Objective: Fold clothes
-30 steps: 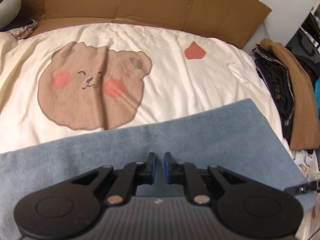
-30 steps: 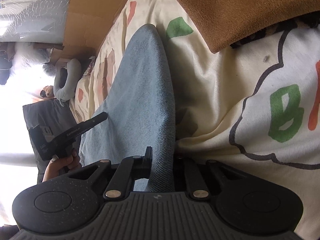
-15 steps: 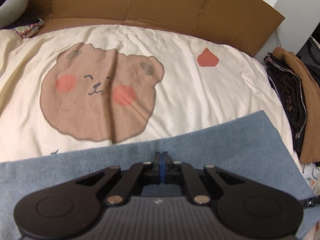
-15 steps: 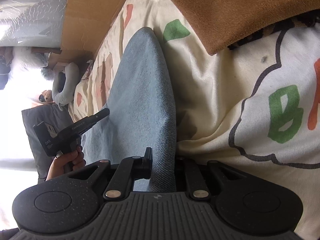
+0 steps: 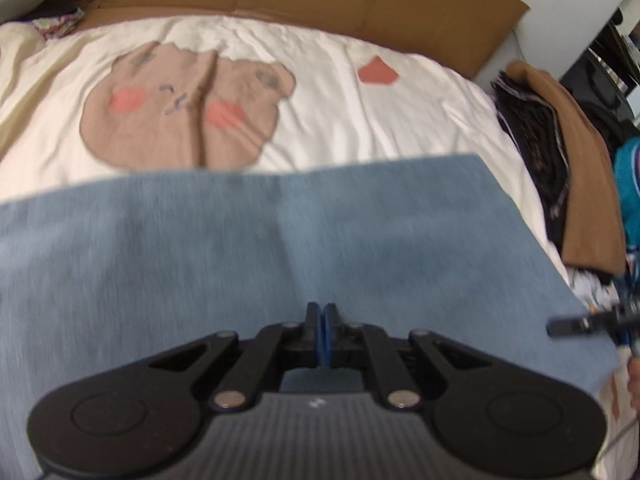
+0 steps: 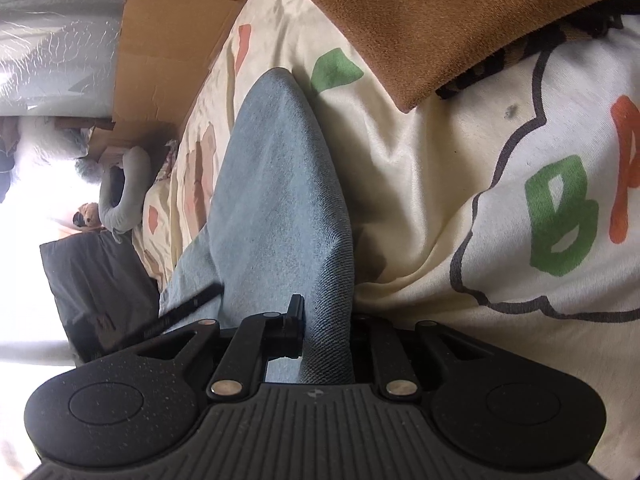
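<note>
While the blue denim garment (image 5: 304, 232) lies spread on the bed's cream cover (image 5: 328, 92), the left claw (image 5: 321, 320) hovers over its middle with jaws pressed together on nothing, and the right claw (image 6: 326, 320) pinches a raised fold at its edge.

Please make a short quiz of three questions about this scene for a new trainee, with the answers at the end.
1. True or false: the right gripper is shut on a fold of the blue denim garment.
2. In the left wrist view, what is printed on the cream bedsheet beyond the garment? A) a bear face B) a car C) a flower
3. Fill in: the jaws of the left gripper are ____.
Key: 1 true; 2 A; 3 shut.
</note>
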Demonstrator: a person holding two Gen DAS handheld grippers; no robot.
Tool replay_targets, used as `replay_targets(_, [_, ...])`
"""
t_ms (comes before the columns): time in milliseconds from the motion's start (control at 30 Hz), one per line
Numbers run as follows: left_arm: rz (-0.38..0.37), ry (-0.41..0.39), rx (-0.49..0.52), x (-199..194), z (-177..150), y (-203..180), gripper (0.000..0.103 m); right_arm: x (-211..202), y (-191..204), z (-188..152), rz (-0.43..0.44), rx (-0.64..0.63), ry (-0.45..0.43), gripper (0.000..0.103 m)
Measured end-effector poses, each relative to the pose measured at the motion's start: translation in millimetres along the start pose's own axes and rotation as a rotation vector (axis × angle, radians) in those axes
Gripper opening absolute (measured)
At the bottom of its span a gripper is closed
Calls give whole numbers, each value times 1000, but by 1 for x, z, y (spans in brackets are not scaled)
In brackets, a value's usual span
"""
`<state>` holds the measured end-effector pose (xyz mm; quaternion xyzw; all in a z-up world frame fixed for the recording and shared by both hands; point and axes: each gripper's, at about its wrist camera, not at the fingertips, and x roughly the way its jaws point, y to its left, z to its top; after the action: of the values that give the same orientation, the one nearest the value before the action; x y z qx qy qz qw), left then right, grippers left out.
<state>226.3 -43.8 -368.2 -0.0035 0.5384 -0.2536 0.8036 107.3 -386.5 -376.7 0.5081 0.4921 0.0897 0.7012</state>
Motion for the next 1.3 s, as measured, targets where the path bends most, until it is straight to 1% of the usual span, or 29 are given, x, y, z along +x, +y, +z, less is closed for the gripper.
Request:
replay_targets(233, [-31, 40, -12, -20, -47, -5, 4, 4, -3, 2, 10, 14, -14, 15])
replay_targets(400, [-74, 52, -68, -31, -58, -3, 4, 2, -4, 1, 18, 10, -22, 14])
replay_targets(433, [-78, 54, -74, -34, -59, -1, 6, 1, -3, 1, 18, 8, -23, 14])
replay_targets(500, [-80, 53, -84, -39, -59, 1, 15, -1, 2, 1, 6, -1, -23, 11])
replay_targets(567, [-70, 38, -89, -46, -57, 2, 30, -3, 7, 2, -9, -14, -22, 10])
replay_targets(600, [-72, 30, -88, -49, -56, 2, 33, -4, 10, 2, -18, -22, -21, 10])
replay_targets(667, [-72, 10, -87, -56, -53, 4, 46, -6, 18, 1, -36, -39, -21, 9])
replay_targets(700, [-72, 0, -86, -60, -52, 5, 49, -7, 23, 1, -45, -49, -21, 9])
replay_targets(767, [-58, -24, -94, -69, -47, 8, 62, -10, 33, -1, -66, -67, -20, 8])
replay_targets(833, [-51, -49, -115, -78, -41, 13, 67, -12, 45, -2, -96, -86, -20, 8])
replay_targets(900, [-50, -77, -144, -89, -37, 20, 69, -14, 58, -2, -129, -107, -19, 8])
replay_targets(1000, [-37, -125, -179, -107, -33, 34, 73, -17, 83, -2, -146, -148, -20, 7])
replay_targets(1100, [-8, -166, -214, -124, -36, 50, 75, -18, 113, -1, -180, -188, -14, 7])
replay_targets(1300, [26, -232, -344, -152, -50, 90, 75, -13, 160, 1, -276, -261, 11, 7])
